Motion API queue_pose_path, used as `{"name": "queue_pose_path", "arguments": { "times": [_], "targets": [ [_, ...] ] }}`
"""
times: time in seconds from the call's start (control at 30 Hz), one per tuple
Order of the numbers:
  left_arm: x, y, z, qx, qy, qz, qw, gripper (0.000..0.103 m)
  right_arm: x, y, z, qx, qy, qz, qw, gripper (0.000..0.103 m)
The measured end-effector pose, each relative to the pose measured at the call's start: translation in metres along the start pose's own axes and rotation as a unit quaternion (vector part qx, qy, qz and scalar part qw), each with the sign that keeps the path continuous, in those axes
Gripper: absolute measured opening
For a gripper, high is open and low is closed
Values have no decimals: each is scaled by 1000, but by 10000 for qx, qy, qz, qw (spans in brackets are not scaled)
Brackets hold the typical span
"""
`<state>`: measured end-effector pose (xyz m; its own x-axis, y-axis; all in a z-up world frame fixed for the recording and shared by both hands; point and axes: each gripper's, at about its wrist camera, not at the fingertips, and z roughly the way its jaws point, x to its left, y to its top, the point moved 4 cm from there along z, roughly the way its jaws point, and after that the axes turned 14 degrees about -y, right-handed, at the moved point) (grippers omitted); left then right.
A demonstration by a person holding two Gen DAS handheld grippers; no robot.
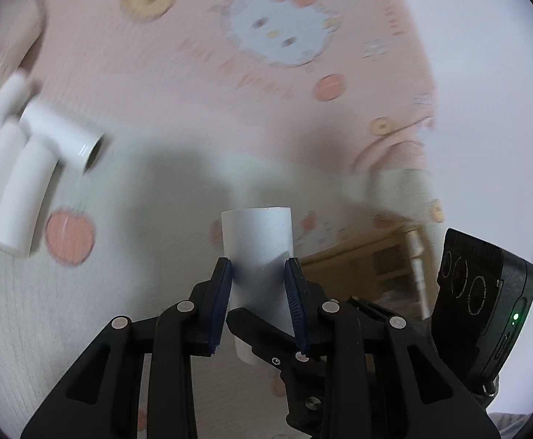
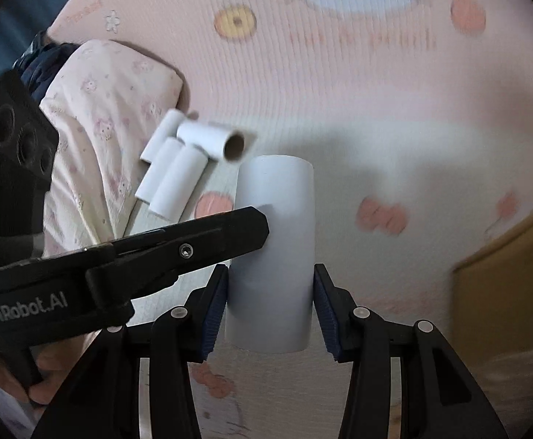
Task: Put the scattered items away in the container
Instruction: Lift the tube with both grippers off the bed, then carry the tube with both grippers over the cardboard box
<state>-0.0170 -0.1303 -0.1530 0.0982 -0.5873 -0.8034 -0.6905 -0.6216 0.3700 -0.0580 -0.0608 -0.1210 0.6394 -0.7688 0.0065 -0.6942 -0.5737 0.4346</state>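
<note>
**Ana:** Left wrist view first: what does the left hand-held gripper [image 1: 258, 274] have?

**Ben:** A plain white tube [image 1: 256, 245], a smooth cylinder standing roughly upright between the two blue ribbed pads. Both pads press its sides, so the jaws are part-way closed and gripping it. It carries no print.

**Ana:** And in the right wrist view?

**Ben:** The right hand-held gripper [image 2: 270, 292] spans the same white tube [image 2: 275, 256] from another side. The left pad touches it; at the right pad I cannot tell whether there is contact or a sliver of gap. The other gripper's black finger comes in from nine o'clock and meets the tube's upper part.

**Ana:** Any writing?

**Ben:** "GenRobot.AI" in white on that black gripper body, at about eight o'clock. Pink lettering on the bedsheet [image 2: 339, 84] is too blurred to read.

**Ana:** Other items?

**Ben:** A heap of white tubes [image 2: 178, 168] lies on the sheet at about ten o'clock of the held one, near a pale floral pillow [image 2: 94, 117]. One of them shows a brown cardboard bore. In the left view the same heap [image 1: 21, 168] sits at nine o'clock.

**Ana:** The container?

**Ben:** A brown cardboard box [image 2: 500, 292] at four o'clock, blurred; in the left view it [image 1: 369, 259] lies just behind the gripper at three o'clock.
</note>
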Motion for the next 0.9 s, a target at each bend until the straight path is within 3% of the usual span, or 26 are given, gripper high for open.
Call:
{"name": "queue_pose_path", "arguments": {
  "times": [0.13, 0.3, 0.43, 0.53, 0.63, 0.73, 0.9],
  "targets": [
    [-48, 17, -2, -65, -291, 465, 9985, 32, -16, 20, -41, -338, -296, 17, 9990, 43],
    [-96, 37, 10, -31, -632, 1026, 9927, 34, -31, 41, -80, -777, -1305, -418, 9875, 43],
    [-125, 46, 26, 78, -807, 1191, 9896, 34, -57, 60, -98, -670, -1390, -302, 9876, 43],
    [-141, 47, 38, 185, -919, 1272, 9874, 34, -69, 68, -106, -617, -1681, -595, 9820, 43],
    [-154, 47, 54, 436, -1040, 1183, 9866, 34, -85, 63, -113, -620, -1815, -552, 9799, 43],
    [-168, 47, 76, 779, -1066, 955, 9866, 34, -110, 56, -118, -571, -1706, -59, 9837, 43],
    [-212, 48, 104, 1476, -675, 1226, 9791, 34, -147, 51, -134, -506, -1702, 303, 9836, 43]
  ]
}}
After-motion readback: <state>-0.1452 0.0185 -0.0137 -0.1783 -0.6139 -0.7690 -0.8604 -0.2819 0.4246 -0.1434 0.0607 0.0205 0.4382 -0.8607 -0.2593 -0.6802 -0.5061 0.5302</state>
